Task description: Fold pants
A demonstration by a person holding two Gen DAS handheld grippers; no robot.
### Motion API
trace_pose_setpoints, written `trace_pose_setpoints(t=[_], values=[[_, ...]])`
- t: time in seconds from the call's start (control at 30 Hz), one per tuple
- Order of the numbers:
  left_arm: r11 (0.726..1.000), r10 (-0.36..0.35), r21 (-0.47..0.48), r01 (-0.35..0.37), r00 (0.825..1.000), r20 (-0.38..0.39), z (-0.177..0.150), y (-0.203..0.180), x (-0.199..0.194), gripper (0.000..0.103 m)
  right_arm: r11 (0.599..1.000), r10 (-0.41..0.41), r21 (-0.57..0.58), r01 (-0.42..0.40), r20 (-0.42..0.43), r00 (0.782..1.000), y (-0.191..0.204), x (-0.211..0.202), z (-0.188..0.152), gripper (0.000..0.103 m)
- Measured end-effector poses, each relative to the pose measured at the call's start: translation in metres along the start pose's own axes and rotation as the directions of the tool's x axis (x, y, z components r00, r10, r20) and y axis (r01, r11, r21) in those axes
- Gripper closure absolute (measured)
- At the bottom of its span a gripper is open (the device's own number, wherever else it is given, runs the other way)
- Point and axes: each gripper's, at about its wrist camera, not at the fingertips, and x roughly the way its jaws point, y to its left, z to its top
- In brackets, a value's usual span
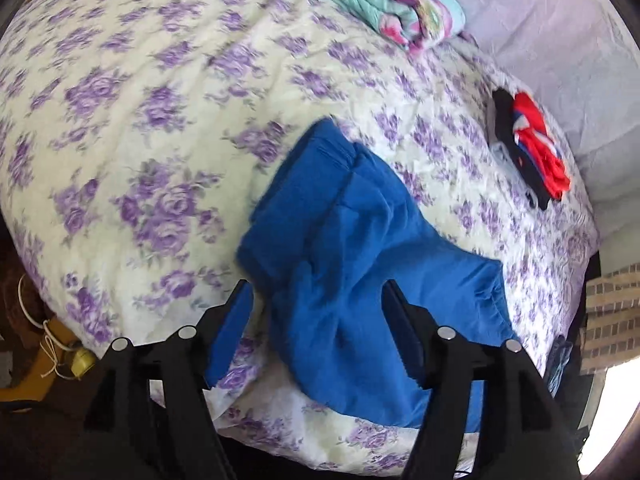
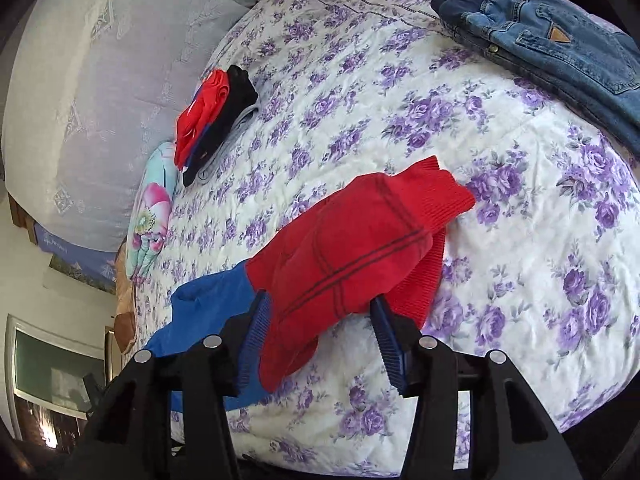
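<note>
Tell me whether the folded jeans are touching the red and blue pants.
Apart. The right wrist view shows the folded jeans at the far edge of the bed, with a wide stretch of floral bedspread between them and the red and blue pants.

Rumpled blue-and-red pants (on bedspread)

Purple-flowered quilt on bed, pale headboard, daylit window
</note>
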Motion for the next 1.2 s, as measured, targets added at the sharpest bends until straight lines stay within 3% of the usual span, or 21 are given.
trace_pose_setpoints(t=[0.23, 0.3, 0.33, 0.37, 0.47, 0.6, 0.7, 0.87, 1.03, 1.2], values=[[0.999, -0.026, -0.05, 0.021, 0.994, -0.11, -0.013, 0.0, 0.035, 0.038, 0.992, 0.081, 0.097, -0.085, 0.049, 0.996, -0.007, 0.013, 0.007, 0.06], [0.998, -0.025, -0.068, 0.016, 0.992, -0.121, -0.013, 0.003, 0.041, 0.049, 0.995, 0.049, 0.082, -0.053, 0.044, 0.998, -0.005, 0.018, 0.013, 0.085], [0.996, -0.046, -0.08, 0.037, 0.992, -0.12, -0.012, 0.004, 0.04, 0.066, 0.998, 0.034, 0.057, -0.037, 0.056, 0.998, -0.002, 0.016, 0.015, 0.09], [0.995, -0.064, -0.088, 0.054, 0.992, -0.113, -0.01, 0.005, 0.037, 0.075, 1.0, 0.023, 0.017, -0.025, 0.082, 0.996, 0.005, 0.009, 0.015, 0.095], [0.996, -0.081, -0.029, 0.079, 0.994, -0.072, -0.006, -0.006, 0.018, 0.086, 0.996, 0.0, -0.093, 0.012, 0.129, 0.992, 0.023, -0.014, 0.015, 0.096], [0.996, -0.088, 0.014, 0.089, 0.994, -0.071, -0.002, -0.016, 0.001, 0.087, 0.992, 0.008, -0.125, 0.009, 0.135, 0.991, 0.032, -0.029, 0.023, 0.096], [0.995, -0.099, -0.012, 0.099, 0.993, -0.066, 0.004, -0.015, -0.006, 0.087, 0.994, 0.009, -0.111, 0.006, 0.134, 0.991, 0.034, -0.027, 0.031, 0.096], [0.984, -0.173, -0.042, 0.171, 0.985, -0.029, 0.012, -0.014, -0.018, 0.087, 0.994, 0.025, -0.11, -0.012, 0.124, 0.992, 0.041, -0.028, 0.031, 0.096], [0.975, -0.22, -0.037, 0.22, 0.975, -0.009, 0.018, -0.019, -0.03, 0.096, 0.992, 0.034, -0.125, -0.017, 0.132, 0.991, 0.048, -0.034, 0.039, 0.096], [0.953, -0.297, -0.039, 0.3, 0.953, 0.056, 0.049, -0.035, -0.041, 0.099, 0.988, 0.059, -0.153, -0.032, 0.176, 0.983, 0.061, -0.038, 0.06, 0.096]])
